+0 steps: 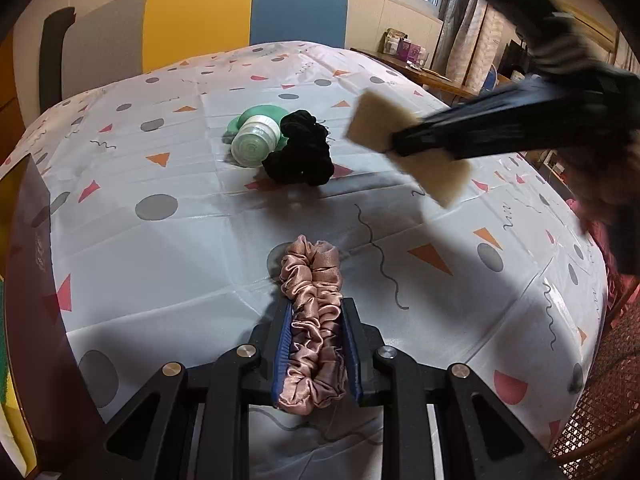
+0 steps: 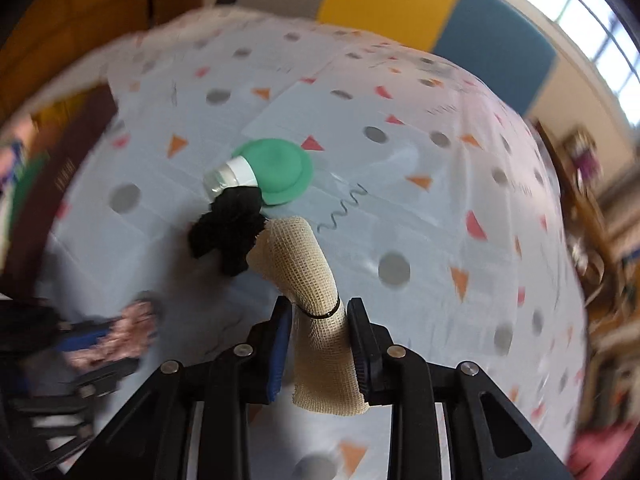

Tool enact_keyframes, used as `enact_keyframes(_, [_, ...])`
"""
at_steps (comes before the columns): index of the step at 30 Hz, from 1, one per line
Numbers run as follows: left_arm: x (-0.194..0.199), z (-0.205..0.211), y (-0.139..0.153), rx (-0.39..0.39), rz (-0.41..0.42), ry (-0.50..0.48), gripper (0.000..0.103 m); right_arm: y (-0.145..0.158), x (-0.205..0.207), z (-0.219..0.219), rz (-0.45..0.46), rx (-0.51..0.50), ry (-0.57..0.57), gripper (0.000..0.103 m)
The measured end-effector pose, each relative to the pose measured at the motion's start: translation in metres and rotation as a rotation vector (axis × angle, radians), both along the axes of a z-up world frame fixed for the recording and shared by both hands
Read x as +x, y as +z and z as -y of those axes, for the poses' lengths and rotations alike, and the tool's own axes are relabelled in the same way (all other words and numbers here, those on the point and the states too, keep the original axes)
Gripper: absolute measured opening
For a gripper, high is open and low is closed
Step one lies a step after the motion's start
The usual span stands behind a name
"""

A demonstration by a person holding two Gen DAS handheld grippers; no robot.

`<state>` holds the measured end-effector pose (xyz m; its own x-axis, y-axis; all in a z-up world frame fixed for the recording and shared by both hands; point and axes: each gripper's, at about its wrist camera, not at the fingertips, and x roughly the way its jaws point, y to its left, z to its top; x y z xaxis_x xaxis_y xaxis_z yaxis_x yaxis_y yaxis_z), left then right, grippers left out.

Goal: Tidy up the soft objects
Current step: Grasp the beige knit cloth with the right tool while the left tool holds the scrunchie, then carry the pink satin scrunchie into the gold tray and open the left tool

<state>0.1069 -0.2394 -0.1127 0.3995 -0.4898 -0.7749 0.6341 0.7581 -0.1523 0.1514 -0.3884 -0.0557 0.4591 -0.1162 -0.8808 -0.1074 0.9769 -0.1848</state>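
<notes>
My left gripper is shut on a pink satin scrunchie and holds it just above the tablecloth. My right gripper is shut on a beige mesh cloth piece tied with a thin black band. In the left wrist view the right gripper hovers at the right with the beige cloth. A black scrunchie lies mid-table against a green puff and a small clear jar with a white lid. The left gripper shows blurred in the right wrist view.
The table carries a white cloth with coloured shapes. A dark brown box stands at the left edge. A chair with grey, yellow and blue panels is behind the table. A wooden desk with boxes is at the far right.
</notes>
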Motion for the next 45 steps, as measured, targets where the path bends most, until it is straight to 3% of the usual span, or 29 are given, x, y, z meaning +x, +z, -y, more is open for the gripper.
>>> enact_keyframes(5, [0.000,0.003,0.003,0.014,-0.010,0.003,0.022,-0.004,-0.047,0.014,0.006,0.227,-0.144,0.029])
enact_keyframes(9, [0.003,0.002,0.011,0.032,-0.025,0.023,0.021,-0.027,-0.070,0.014,0.014,0.291,-0.199,0.020])
enact_keyframes(13, [-0.005,-0.002,0.020,0.046,0.012,0.021,0.020,-0.028,-0.071,0.010,0.052,0.262,-0.184,0.019])
enact_keyframes(16, [-0.011,-0.009,0.029,0.019,0.012,0.033,0.020,-0.030,-0.072,0.016,0.062,0.306,-0.176,0.021])
enact_keyframes(25, [-0.040,-0.023,0.057,-0.014,0.038,0.041,0.020,-0.035,-0.070,0.008,0.062,0.214,-0.149,0.025])
enact_keyframes(32, [-0.055,-0.046,0.082,-0.035,0.082,0.086,0.020,-0.039,-0.072,-0.006,0.069,0.108,-0.132,0.018])
enact_keyframes(40, [-0.065,-0.077,0.115,-0.042,0.182,0.168,0.020,-0.038,-0.072,-0.003,0.072,0.116,-0.145,0.018])
enact_keyframes(45, [-0.064,-0.095,0.124,-0.056,0.186,0.208,0.021,-0.039,-0.072,-0.006,0.075,0.095,-0.137,0.018])
